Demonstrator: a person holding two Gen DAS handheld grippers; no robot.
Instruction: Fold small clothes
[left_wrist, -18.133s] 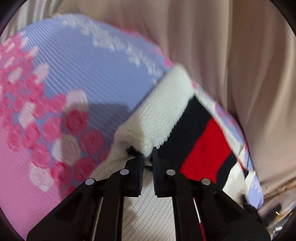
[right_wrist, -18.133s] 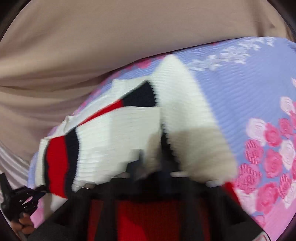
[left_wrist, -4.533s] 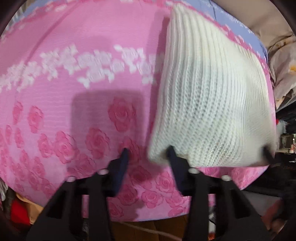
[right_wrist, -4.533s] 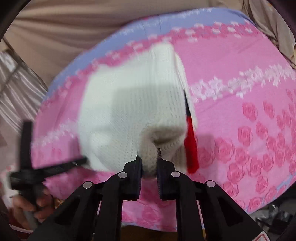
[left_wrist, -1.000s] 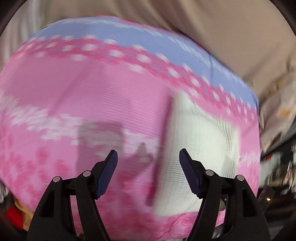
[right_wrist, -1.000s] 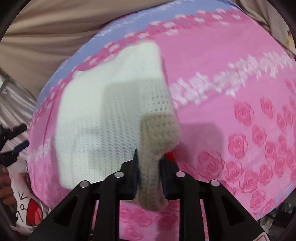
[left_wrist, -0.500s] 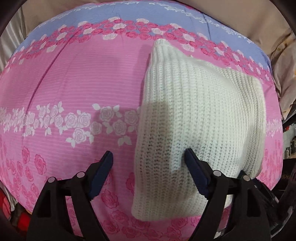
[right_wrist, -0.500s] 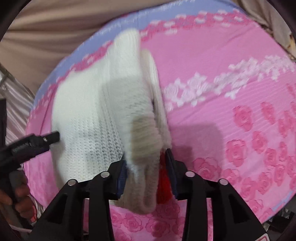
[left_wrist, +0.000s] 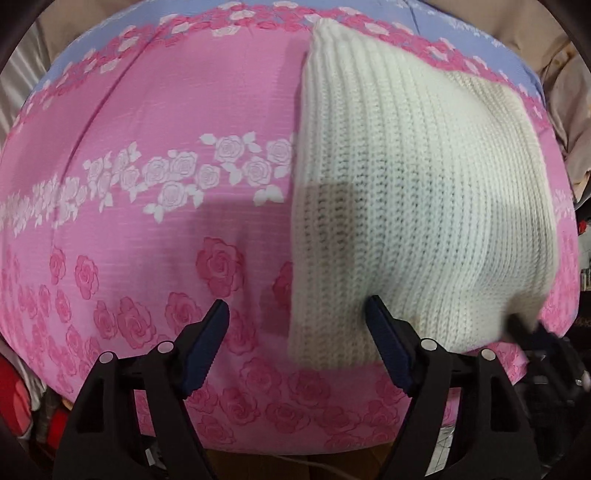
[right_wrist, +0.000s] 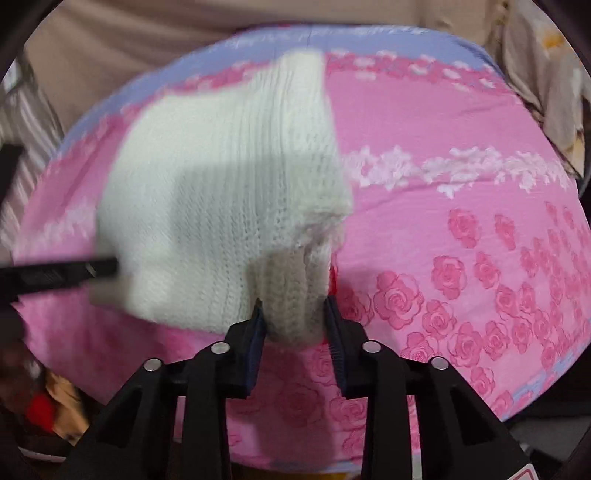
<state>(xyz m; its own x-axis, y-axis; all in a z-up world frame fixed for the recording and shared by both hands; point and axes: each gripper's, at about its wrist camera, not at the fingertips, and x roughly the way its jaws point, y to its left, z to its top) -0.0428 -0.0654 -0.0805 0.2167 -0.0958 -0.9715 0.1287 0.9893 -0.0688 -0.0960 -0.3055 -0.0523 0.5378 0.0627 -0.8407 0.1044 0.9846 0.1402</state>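
Note:
A folded white knit sweater (left_wrist: 413, 206) lies on a pink rose-print sheet (left_wrist: 155, 229). My left gripper (left_wrist: 297, 336) is wide open at the sweater's near left corner, its right finger touching the knit edge. In the right wrist view the sweater (right_wrist: 221, 192) fills the centre left. My right gripper (right_wrist: 295, 325) is partly open, with the sweater's thick near corner between its fingers; a bit of red shows under that corner. The left gripper's finger (right_wrist: 62, 271) shows as a dark bar at the sweater's left edge.
The sheet has a lilac band (left_wrist: 436, 18) at the far edge, with beige fabric (right_wrist: 147, 33) behind it. Crumpled cloth (right_wrist: 554, 92) lies at the far right. Red and dark clutter (left_wrist: 18, 402) sits below the sheet's near edge.
My right gripper, shut on the sweater's corner a second ago, has opened its fingers around it. My left gripper has moved closer to the sweater's near edge, still open.

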